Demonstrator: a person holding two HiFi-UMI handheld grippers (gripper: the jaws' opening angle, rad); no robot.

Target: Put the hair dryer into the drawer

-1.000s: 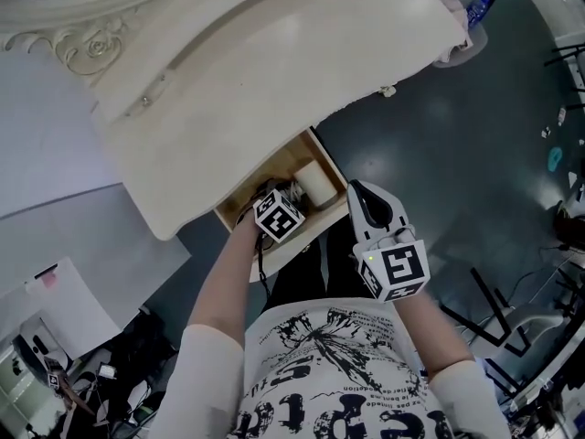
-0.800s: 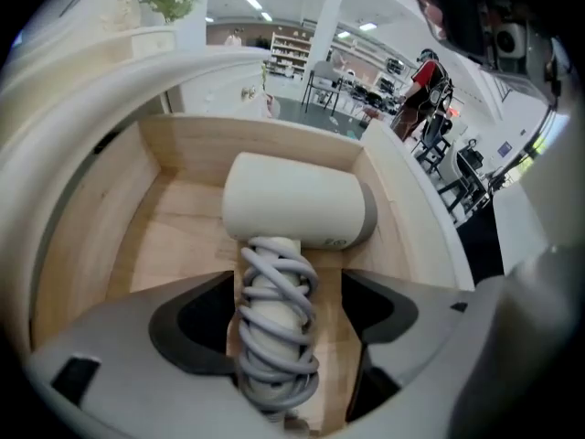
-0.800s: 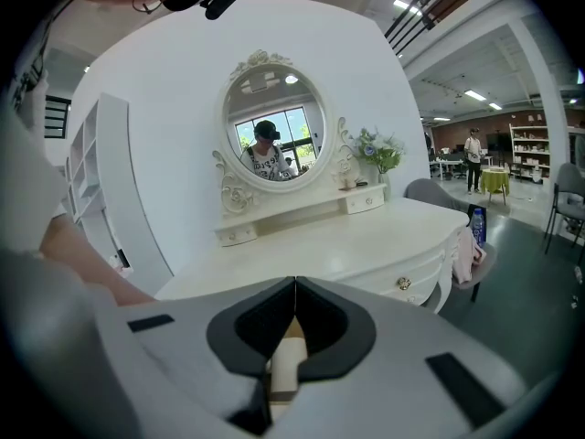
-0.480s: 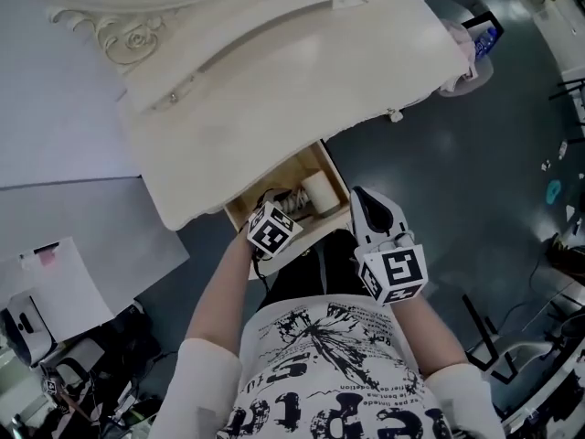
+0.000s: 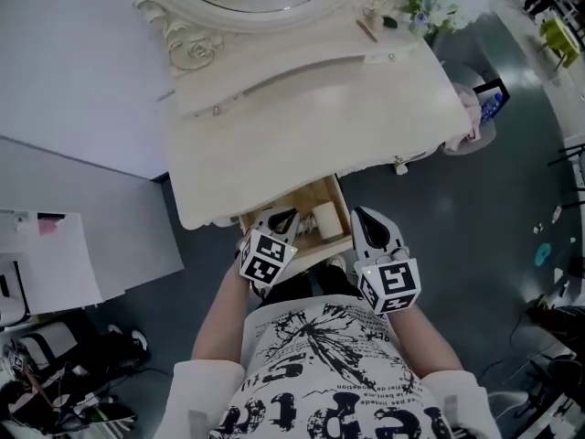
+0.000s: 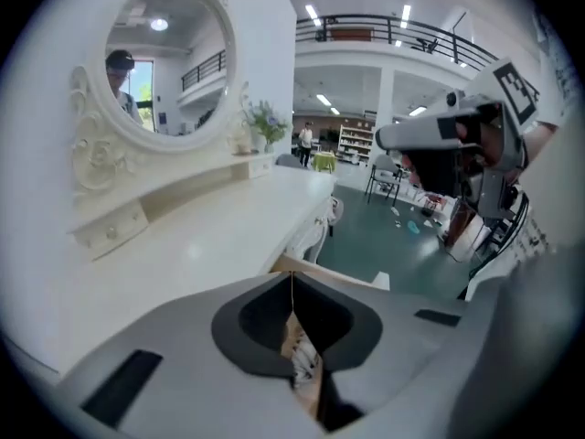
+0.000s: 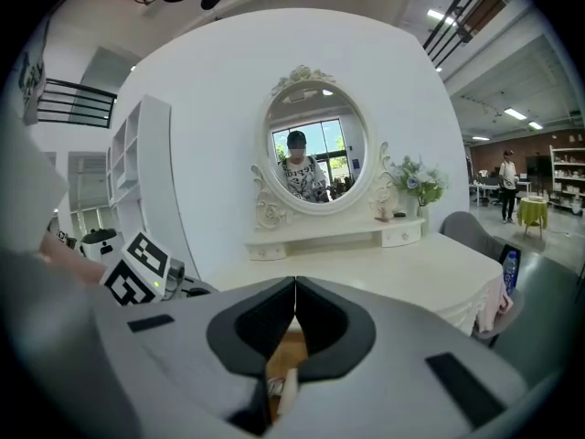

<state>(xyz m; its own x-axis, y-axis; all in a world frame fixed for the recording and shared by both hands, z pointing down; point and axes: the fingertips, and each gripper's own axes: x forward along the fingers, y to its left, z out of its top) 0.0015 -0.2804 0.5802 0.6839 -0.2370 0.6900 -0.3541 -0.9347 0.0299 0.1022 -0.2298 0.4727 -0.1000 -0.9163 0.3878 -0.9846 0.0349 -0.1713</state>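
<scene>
The white hair dryer (image 5: 325,219) lies inside the open wooden drawer (image 5: 297,205) under the cream dressing table (image 5: 302,108). My left gripper (image 5: 284,216) hovers above the drawer's front. Its jaws are closing and the tips meet with nothing between them (image 6: 292,278). My right gripper (image 5: 362,214) hangs just right of the drawer, shut and empty (image 7: 295,282). In the left gripper view the right gripper (image 6: 381,138) shows at the upper right. The left gripper's marker cube (image 7: 137,268) appears at the left of the right gripper view.
An oval mirror (image 7: 315,158) with a carved frame stands at the back of the table beside a vase of flowers (image 5: 416,12). A chair with a bottle (image 5: 480,108) stands to the right. White panels (image 5: 55,263) and clutter lie on the dark floor to the left.
My left gripper has lifted up out of the drawer and away from the hair dryer, which stays inside. The right gripper rose a little. The head view now takes in the mirror.
</scene>
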